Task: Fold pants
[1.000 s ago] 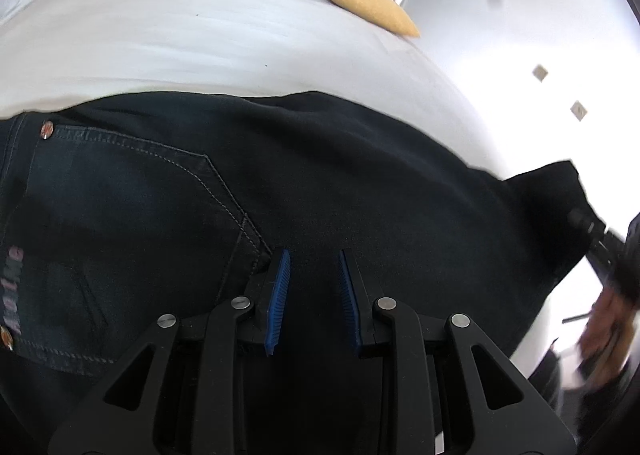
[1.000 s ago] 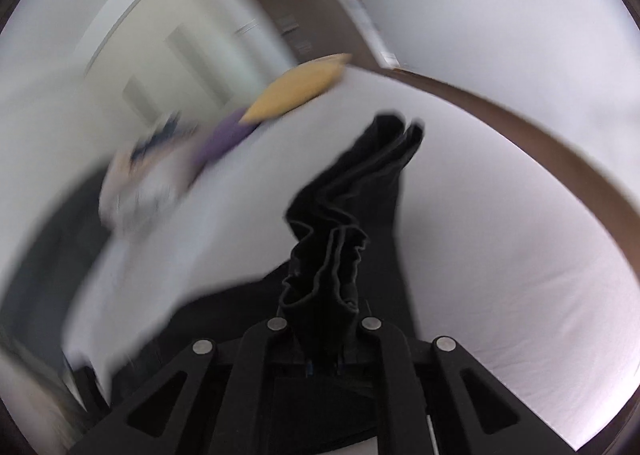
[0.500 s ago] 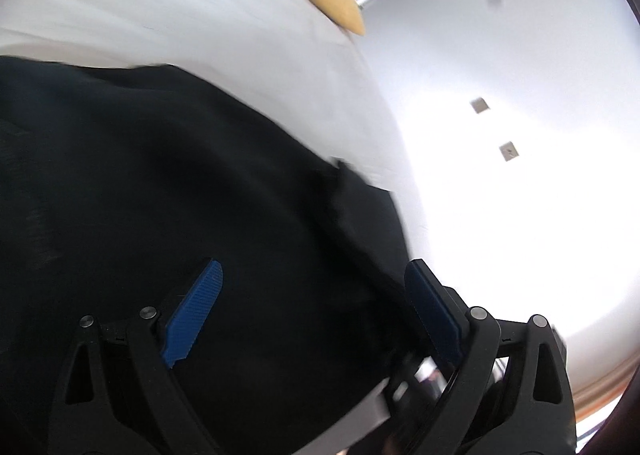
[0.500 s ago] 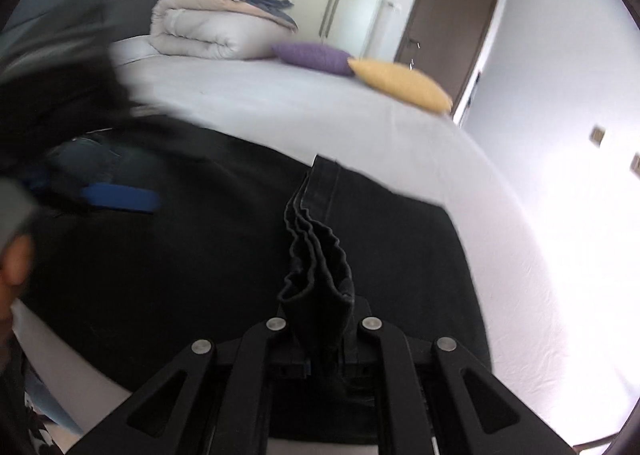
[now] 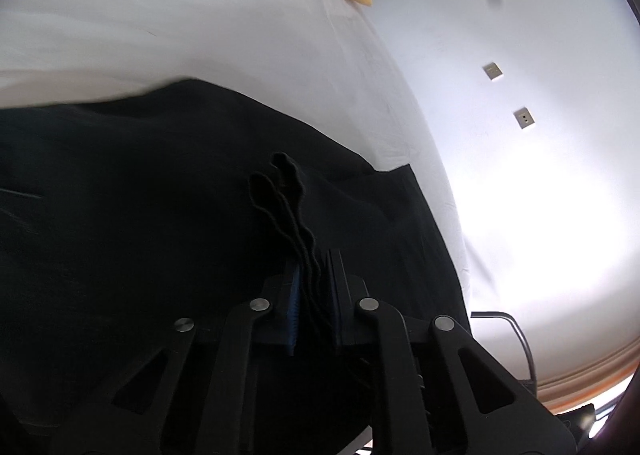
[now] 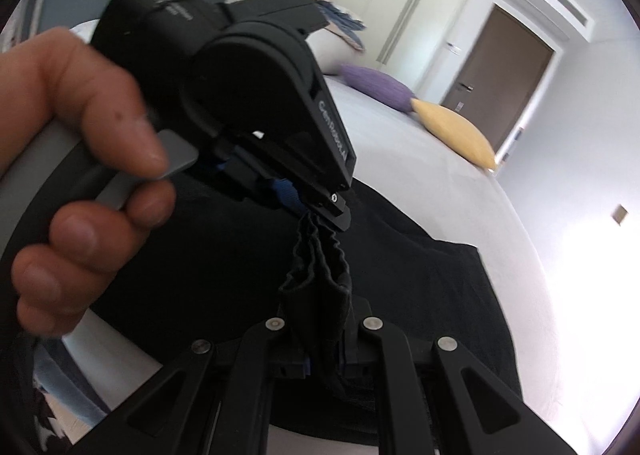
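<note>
Grippers, left (image 6: pixel 320 211) opposite right (image 6: pixel 320 351), clamping bunched pants (image 6: pixel 400 275).

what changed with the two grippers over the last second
The left gripper, open over the pants half a second ago, has closed on the bunched hem, right next to the right gripper. The two now pinch the same bundle of cloth from opposite ends. The right gripper has stayed shut on the hem throughout. The pants still lie on the bed, and the yellow pillow is unmoved.
</note>
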A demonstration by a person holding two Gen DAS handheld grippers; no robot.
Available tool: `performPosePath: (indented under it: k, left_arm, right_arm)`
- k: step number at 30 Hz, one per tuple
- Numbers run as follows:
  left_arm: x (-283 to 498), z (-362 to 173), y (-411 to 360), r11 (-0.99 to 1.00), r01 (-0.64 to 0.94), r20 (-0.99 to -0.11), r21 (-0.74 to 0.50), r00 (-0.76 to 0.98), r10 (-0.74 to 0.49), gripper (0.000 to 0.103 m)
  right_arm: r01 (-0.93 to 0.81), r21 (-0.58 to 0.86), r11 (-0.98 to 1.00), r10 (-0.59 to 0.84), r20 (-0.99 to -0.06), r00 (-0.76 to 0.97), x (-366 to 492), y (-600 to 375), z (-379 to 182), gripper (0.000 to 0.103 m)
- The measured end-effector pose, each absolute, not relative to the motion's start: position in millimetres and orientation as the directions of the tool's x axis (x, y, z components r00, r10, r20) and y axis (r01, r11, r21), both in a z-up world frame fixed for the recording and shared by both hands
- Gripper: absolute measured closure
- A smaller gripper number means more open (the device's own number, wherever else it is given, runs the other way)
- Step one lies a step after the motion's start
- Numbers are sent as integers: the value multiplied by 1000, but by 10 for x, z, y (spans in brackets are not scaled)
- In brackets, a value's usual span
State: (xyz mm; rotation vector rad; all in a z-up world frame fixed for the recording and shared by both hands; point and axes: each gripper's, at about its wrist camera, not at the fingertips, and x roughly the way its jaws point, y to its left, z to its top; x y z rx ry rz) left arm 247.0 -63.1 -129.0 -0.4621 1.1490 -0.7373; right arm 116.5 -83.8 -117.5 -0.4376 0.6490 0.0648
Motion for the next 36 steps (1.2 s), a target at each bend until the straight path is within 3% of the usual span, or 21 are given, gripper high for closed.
performPosePath:
  k: [12, 14, 17, 19, 21, 23, 25, 28, 32, 36]
  left_arm:
    - [2644, -1230, 99, 755, 234, -698, -613, 288, -656, 92]
    - [2670, -1310, 200, 781, 230, -724, -580, 294, -624, 92]
    - [2618, -1321, 348, 821, 214, -744, -530, 347, -571, 92]
    - [2573, -1239, 479, 851, 176, -754, -495, 400, -521, 92]
    - [2457, -1115, 528, 876, 173, -755, -449, 451, -476, 92]
    - [2313, -926, 413, 908, 240, -757, -343, 503, -418, 92]
    - [2163, -802, 159, 915, 327, -758, -236, 527, -384, 92]
    - [1938, -784, -273, 889, 453, -760, -71, 552, -342, 92]
    - [1826, -1193, -454, 886, 463, -833, -35, 477, -282, 92]
    - [1783, -1268, -458, 895, 446, -818, -26, 504, -275, 92]
  right_arm:
    - [-349, -375, 859, 34, -637, 770, 1503, -208, -1250, 93]
    - [-371, -365, 854, 37, -670, 742, 1574, -185, -1335, 88]
    - [-387, -315, 866, 61, -703, 709, 1581, -210, -1448, 77]
    - [-409, -224, 884, 138, -712, 689, 1538, -343, -1381, 40]
    - [-441, -111, 890, 244, -701, 670, 1450, -520, -1250, 35]
    - [-455, 19, 890, 333, -708, 623, 1508, -655, -1179, 37]
    - [-437, 197, 878, 435, -709, 555, 1506, -1026, -1102, 66]
    - [-325, 393, 860, 510, -673, 536, 1694, -1773, -1058, 82]
    - [-180, 573, 799, 564, -614, 552, 2079, -2660, -1089, 82]
    - [-88, 715, 694, 637, -552, 539, 2612, -3192, -1321, 82]
